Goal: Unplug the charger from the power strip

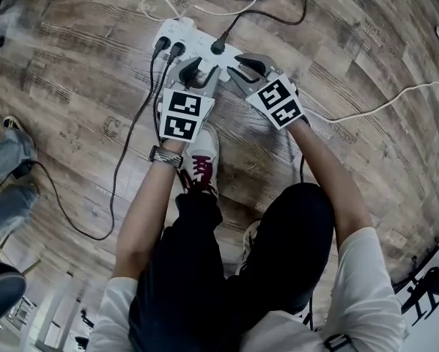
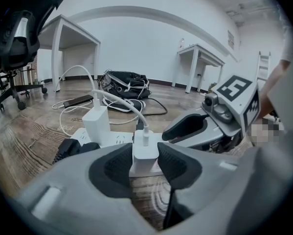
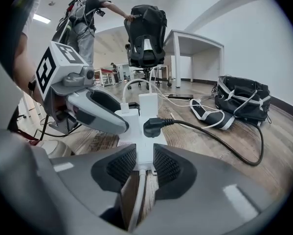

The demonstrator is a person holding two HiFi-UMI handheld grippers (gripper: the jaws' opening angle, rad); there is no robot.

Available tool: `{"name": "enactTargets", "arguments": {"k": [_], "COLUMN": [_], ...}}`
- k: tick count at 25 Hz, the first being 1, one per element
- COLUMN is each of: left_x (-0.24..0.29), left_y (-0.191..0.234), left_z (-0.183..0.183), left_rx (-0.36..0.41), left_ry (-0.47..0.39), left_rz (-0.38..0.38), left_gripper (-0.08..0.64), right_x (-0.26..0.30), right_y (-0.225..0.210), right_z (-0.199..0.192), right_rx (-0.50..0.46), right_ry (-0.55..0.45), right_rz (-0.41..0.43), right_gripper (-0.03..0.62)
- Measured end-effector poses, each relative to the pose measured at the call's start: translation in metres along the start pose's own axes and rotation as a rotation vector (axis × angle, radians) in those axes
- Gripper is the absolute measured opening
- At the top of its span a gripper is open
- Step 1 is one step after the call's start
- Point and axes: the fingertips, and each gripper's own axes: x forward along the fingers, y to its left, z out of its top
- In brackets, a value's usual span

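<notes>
Only the left gripper view shows the grasp. The left gripper [image 2: 145, 159] is nearly closed, its dark pads pressed on both sides of the small white cube-shaped charger [image 2: 145, 148]. The charger sits in the white plastic power strip [image 2: 118, 140], with a taller white adapter [image 2: 97, 125] at its 10 o'clock.

The right gripper view shows the right gripper [image 3: 145, 155] narrowed onto the strip's near end [image 3: 145, 141], touching both sides. A black round plug [image 3: 153, 127] is just beyond.

The head view places the strip [image 1: 193, 41] at 12 o'clock on the wood-plank floor [image 1: 80, 86], with both grippers [image 1: 193, 72] [image 1: 247, 66] side by side. A white-and-maroon shoe [image 1: 201, 160] lies at 6 o'clock. Open floor lies at 3 and 9 o'clock.
</notes>
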Motion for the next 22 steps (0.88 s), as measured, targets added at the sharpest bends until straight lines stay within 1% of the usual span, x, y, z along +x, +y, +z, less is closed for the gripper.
{"name": "enactTargets", "arguments": {"k": [5, 6, 13, 18, 22], "left_x": [0.0027, 0.0026, 0.0027, 0.0029, 0.0016], "left_y": [0.0006, 0.0013, 0.0022, 0.0024, 0.0041], "left_z": [0.0014, 0.0015, 0.0013, -0.0001, 0.0014], "left_rx": [0.037, 0.036, 0.016, -0.082, -0.214], "left_ry": [0.002, -0.001, -0.008, -0.005, -0.031], "left_rz": [0.034, 0.039, 0.042, 0.005, -0.044], "left_gripper": [0.152, 0.138, 0.138, 0.144, 0.158], "right_x": [0.0000, -0.0001, -0.0002, 0.0003, 0.0003], "right_y": [0.0007, 0.0008, 0.0003, -0.0001, 0.0001], "right_z": [0.0004, 0.0004, -0.0004, -0.0016, -0.0046], "right_rx": [-0.003, 0.000, 0.017, 0.022, 0.022], "right_ry": [-0.003, -0.005, -0.001, 0.023, 0.041], "right_rz": [-0.020, -0.022, -0.037, -0.035, -0.037], "right_gripper": [0.109, 0.109, 0.107, 0.107, 0.107]}}
